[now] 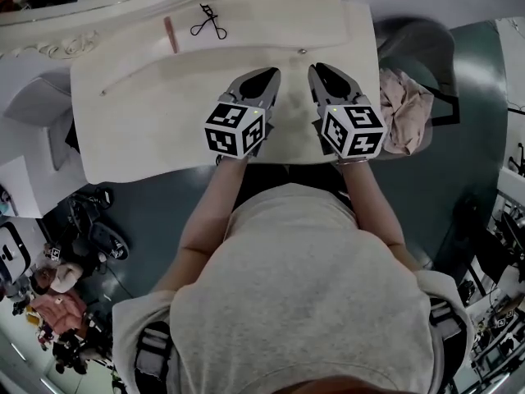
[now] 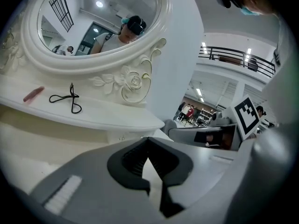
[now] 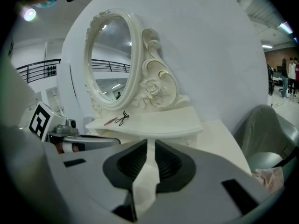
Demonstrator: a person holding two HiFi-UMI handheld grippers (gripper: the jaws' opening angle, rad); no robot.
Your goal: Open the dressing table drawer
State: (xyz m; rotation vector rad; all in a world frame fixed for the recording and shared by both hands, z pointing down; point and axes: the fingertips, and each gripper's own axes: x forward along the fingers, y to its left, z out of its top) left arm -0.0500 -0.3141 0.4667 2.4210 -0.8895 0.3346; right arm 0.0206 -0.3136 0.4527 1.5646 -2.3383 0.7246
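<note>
Your dressing table [image 1: 164, 113] shows smooth cream paint with a soft sheen. Its mirror [image 2: 93, 22] glass is glossy, the frame carved in relief. On the table's shelf, the curler [image 1: 208, 23] looks like thin dark metal. Right of the table lies crumpled pink cloth [image 1: 406, 109]. Your right gripper [image 1: 321, 72] is matt grey plastic with ribbed black pads [image 3: 127, 164].

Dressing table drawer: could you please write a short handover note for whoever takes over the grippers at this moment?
Left gripper: shut, empty, over the table top.
Right gripper: shut, empty, beside the left one.
Drawer: closed, under the shelf. Its small knob sits just ahead of the two gripper tips, roughly between them.
Done: nothing on the drawer yet.
Left: open one gripper, close it on the knob, and pull the drawer out.
</note>
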